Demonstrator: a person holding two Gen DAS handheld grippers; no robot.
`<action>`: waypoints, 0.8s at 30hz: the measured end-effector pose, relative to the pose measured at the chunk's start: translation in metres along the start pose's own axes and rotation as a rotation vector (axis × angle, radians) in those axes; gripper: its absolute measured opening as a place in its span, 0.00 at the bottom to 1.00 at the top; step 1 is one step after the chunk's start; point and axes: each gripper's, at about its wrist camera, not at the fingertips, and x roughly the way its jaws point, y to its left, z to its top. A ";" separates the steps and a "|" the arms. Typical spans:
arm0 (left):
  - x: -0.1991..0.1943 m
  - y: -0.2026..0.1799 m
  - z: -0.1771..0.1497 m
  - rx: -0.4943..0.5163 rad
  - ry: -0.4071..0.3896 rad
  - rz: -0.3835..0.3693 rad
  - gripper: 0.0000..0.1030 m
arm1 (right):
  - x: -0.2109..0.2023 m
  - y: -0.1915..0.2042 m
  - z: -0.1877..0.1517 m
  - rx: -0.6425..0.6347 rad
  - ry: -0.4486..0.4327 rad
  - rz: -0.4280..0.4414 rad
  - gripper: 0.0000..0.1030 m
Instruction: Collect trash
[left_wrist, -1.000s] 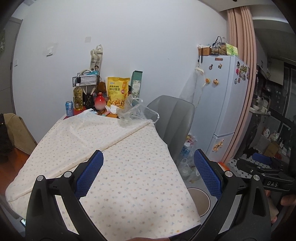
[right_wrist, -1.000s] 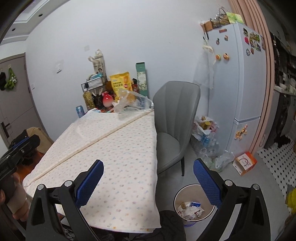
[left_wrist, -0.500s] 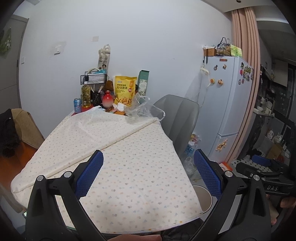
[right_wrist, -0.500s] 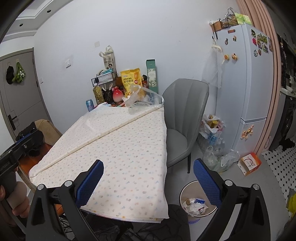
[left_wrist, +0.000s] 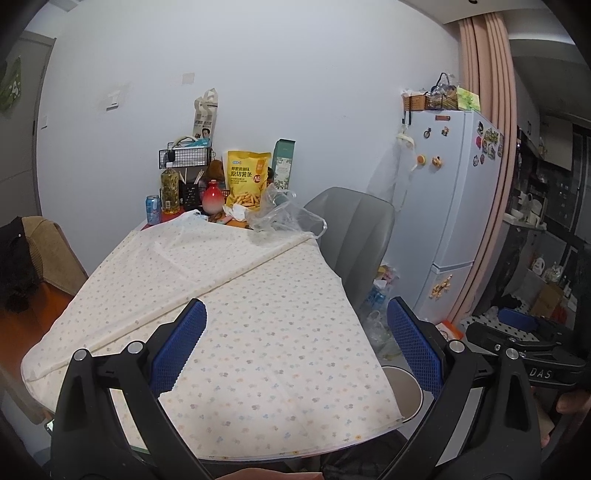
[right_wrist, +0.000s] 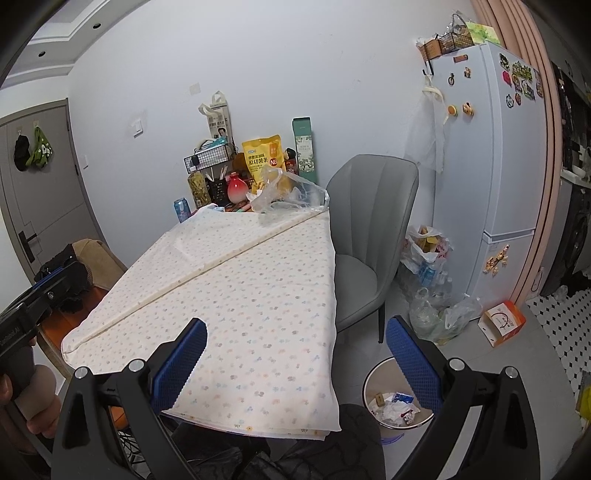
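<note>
Left gripper (left_wrist: 295, 341) and right gripper (right_wrist: 295, 350) both stand wide apart, holding nothing, above the near end of the cloth-covered table (right_wrist: 258, 295). A crumpled clear plastic bag (right_wrist: 291, 195) lies at the table's far end; the trash bin (right_wrist: 397, 404), holding scraps, stands on the floor beside the table's near right corner.

The room is evenly and softly lit from above, a little cool, with recessed ceiling lights (right_wrist: 96, 26) showing in the right view. The white wall (left_wrist: 295, 74) glows without glare. The tablecloth (left_wrist: 258, 314) is sharp and shadows on it are faint. The kitchen corner (left_wrist: 546, 221) beyond the curtain is dim. Straight lines bow strongly toward the black rounded edges.
</note>
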 end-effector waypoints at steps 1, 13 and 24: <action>0.000 0.001 0.000 -0.003 0.002 -0.001 0.94 | 0.000 0.001 -0.001 0.001 0.001 0.000 0.92; 0.003 0.003 -0.004 -0.017 0.017 -0.001 0.94 | 0.004 0.000 -0.006 0.012 0.009 0.005 0.92; 0.004 0.002 -0.007 -0.019 0.024 0.002 0.94 | 0.006 -0.002 -0.010 0.019 0.011 0.009 0.92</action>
